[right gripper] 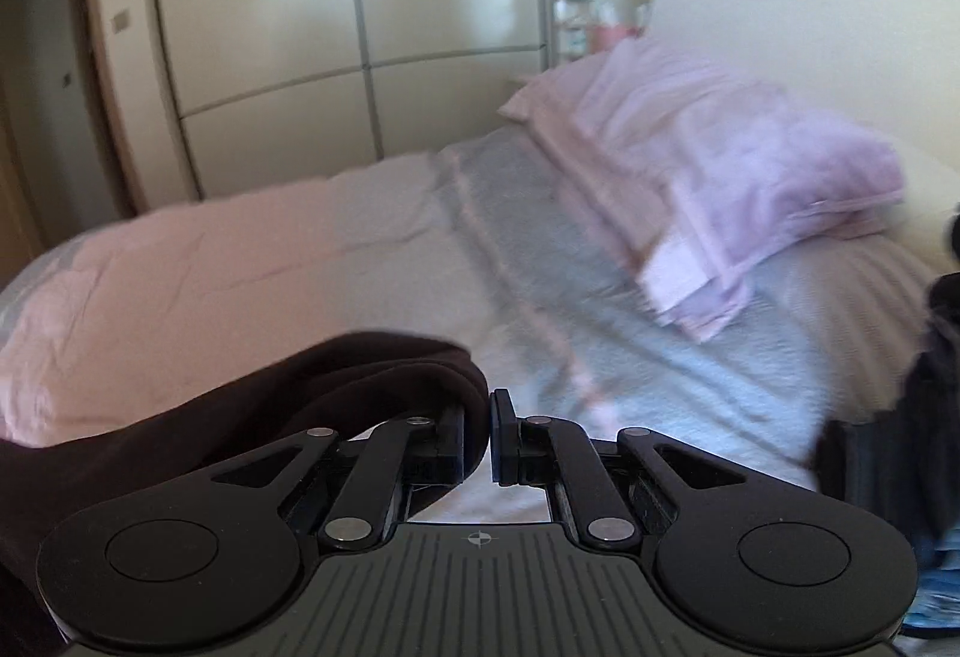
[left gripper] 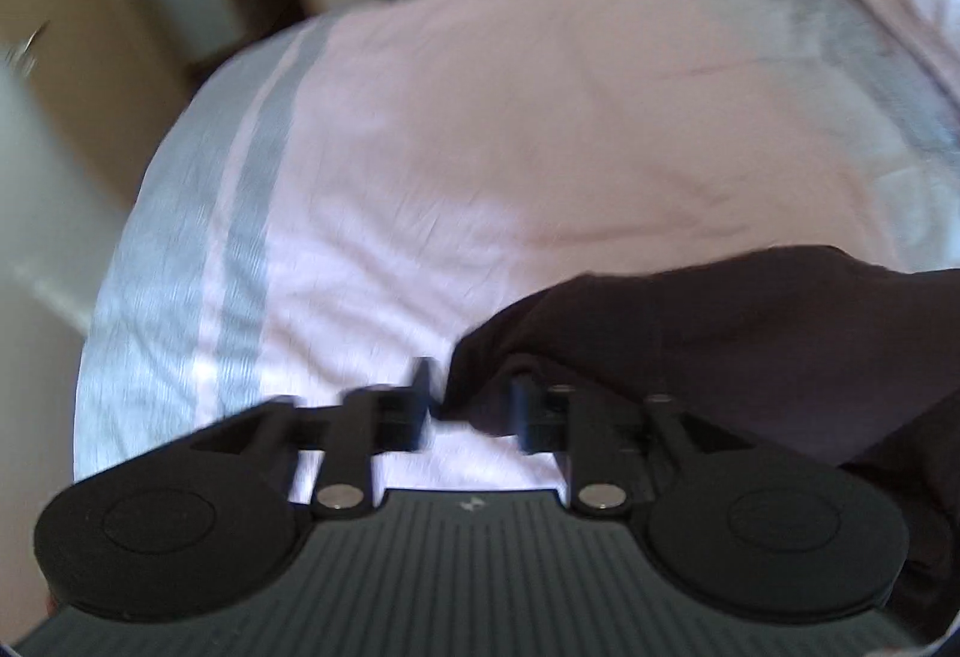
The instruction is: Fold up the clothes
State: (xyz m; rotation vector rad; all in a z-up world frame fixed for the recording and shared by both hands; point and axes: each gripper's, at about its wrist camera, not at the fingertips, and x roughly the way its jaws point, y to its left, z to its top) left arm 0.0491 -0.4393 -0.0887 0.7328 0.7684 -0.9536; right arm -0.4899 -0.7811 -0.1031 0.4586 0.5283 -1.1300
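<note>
The right gripper point(right gripper: 489, 432) pinches a dark brown cloth garment point(right gripper: 252, 405) draping left, above a pink-and-grey striped bedspread point(right gripper: 372, 249).

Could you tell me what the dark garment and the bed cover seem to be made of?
Dark garment: apparently soft matte knit, perhaps cotton jersey; it drapes limply in rounded folds without shine.
Bed cover: seemingly thin woven cotton, matte, with fine creases; its grey stripes look faintly ribbed.

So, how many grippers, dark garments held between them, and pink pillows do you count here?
Grippers: 2, the left gripper and the right gripper
Dark garment: 1
Pink pillows: 2, as far as the blur shows
Total: 5
</note>
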